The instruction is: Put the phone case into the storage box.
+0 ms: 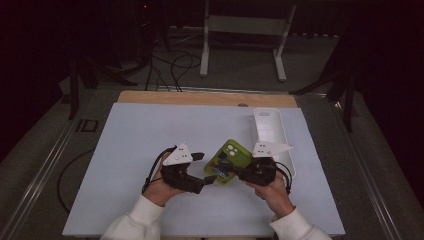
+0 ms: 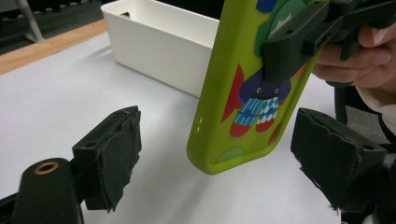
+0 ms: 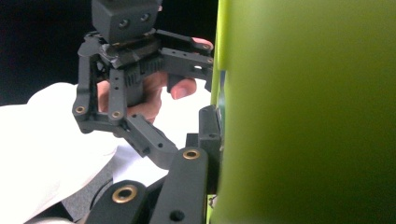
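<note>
A lime-green phone case (image 1: 231,157) with a cartoon print is held on edge just above the table. My right gripper (image 1: 227,170) is shut on it, and in the left gripper view its dark jaw (image 2: 299,44) clamps the printed face of the case (image 2: 243,84). My left gripper (image 2: 219,154) is open; its two pads stand on either side of the case's lower end with gaps on both sides. In the right gripper view the case (image 3: 308,112) is close and blurred, one of my right fingers (image 3: 187,182) lies against it, and the left gripper (image 3: 187,102) faces me.
A long white bin (image 1: 270,131) stands at the right of the pale blue mat (image 1: 150,135), just behind the case; its wall (image 2: 159,42) also shows in the left gripper view. A wooden table edge runs along the back. White sleeves enter from the bottom.
</note>
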### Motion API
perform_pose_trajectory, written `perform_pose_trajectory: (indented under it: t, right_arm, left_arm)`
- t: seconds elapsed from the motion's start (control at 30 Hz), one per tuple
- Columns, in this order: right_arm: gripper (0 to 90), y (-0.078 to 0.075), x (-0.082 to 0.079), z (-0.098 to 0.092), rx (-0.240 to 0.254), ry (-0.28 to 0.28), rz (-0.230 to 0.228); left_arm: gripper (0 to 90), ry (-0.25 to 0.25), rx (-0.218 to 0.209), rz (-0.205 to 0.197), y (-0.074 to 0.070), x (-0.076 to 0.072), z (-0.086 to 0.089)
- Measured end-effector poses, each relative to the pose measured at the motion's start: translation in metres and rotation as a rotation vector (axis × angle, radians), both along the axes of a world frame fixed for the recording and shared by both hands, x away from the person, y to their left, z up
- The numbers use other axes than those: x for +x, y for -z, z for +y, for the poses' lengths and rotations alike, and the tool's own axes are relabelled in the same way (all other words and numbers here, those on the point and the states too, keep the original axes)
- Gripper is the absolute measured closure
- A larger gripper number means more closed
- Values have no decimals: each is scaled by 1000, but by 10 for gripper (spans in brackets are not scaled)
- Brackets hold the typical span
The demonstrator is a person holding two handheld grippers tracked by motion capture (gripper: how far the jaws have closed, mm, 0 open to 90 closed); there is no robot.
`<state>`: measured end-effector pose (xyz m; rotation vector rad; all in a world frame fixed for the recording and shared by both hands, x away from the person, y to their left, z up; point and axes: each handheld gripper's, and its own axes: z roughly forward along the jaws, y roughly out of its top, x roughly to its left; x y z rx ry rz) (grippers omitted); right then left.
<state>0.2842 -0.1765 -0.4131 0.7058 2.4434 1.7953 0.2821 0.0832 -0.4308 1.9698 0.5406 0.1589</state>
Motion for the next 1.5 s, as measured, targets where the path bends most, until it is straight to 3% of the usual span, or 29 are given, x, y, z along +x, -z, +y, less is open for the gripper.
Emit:
perform_pose_trajectory:
  t: [0.37, 1.07, 1.3, 1.5]
  right_arm:
    - [885, 0, -1, 0, -9, -42, -16]
    - [886, 0, -3, 3, -30, -175, -18]
    - [881, 0, -1, 1, -21, -182, -22]
    - [785, 0, -2, 0, -19, -176, -31]
  left_arm:
    - [273, 68, -7, 23, 2, -1, -3]
    - [602, 223, -15, 81, 11, 0, -4]
    - [716, 243, -14, 69, 12, -2, -2]
    - [771, 251, -11, 53, 13, -4, -3]
